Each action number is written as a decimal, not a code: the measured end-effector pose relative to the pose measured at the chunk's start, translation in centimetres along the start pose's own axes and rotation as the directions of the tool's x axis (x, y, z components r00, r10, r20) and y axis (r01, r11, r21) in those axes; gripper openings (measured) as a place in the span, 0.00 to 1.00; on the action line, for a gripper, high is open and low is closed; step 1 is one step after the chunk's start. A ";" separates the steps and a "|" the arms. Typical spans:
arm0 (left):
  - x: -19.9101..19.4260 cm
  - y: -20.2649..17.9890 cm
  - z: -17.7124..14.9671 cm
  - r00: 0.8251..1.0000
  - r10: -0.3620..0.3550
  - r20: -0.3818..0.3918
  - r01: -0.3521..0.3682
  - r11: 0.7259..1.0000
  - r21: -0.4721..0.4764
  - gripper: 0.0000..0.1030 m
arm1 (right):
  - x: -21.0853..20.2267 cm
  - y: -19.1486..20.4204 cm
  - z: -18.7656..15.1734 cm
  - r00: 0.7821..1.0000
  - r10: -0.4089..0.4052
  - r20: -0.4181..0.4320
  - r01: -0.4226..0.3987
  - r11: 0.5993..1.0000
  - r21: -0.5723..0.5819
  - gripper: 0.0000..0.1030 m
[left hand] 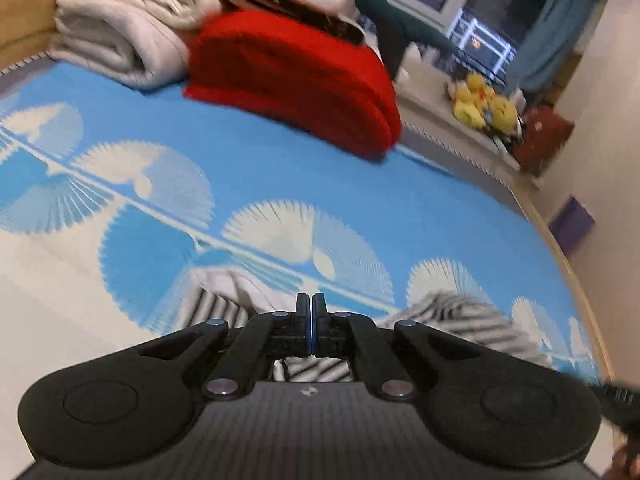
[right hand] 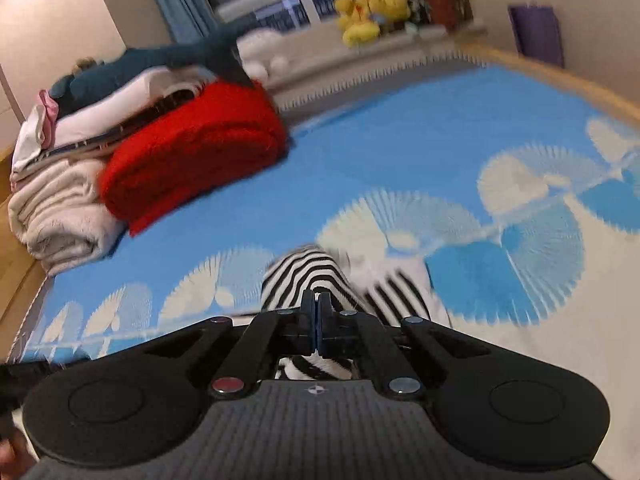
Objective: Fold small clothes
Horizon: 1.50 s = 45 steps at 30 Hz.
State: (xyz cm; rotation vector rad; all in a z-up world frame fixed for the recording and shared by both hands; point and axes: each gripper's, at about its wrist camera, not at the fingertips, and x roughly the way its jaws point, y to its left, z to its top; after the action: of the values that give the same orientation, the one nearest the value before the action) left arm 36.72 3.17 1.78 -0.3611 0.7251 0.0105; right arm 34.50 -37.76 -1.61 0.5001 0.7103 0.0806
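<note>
A small black-and-white striped garment (left hand: 460, 316) lies rumpled on the blue and white patterned bedspread (left hand: 320, 176). My left gripper (left hand: 311, 300) is shut, its jaws pressed together, with striped cloth bunched right under and behind the fingertips. In the right wrist view the striped garment (right hand: 304, 276) rises in a peak up to my right gripper (right hand: 316, 298), which is shut on its edge. More striped cloth shows beneath both sets of fingers. The picture is blurred by motion.
A folded red blanket (left hand: 296, 80) (right hand: 192, 152) and a stack of folded white bedding (left hand: 120, 28) (right hand: 60, 216) sit at the far end of the bed. Yellow plush toys (left hand: 484, 106) rest on the sill beyond. A purple box (left hand: 572, 224) stands by the wall.
</note>
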 end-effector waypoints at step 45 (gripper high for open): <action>2.7 1.8 0.3 1.000 -0.018 -0.008 0.018 0.999 -0.042 0.01 | 2.6 -2.3 0.0 0.988 0.156 0.021 -0.157 0.959 0.235 0.05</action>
State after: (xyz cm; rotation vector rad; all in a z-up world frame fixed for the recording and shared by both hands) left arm 38.64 4.66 -0.35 -0.4076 0.7306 0.0068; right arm 36.28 -39.14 -4.29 0.7847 0.6810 0.1447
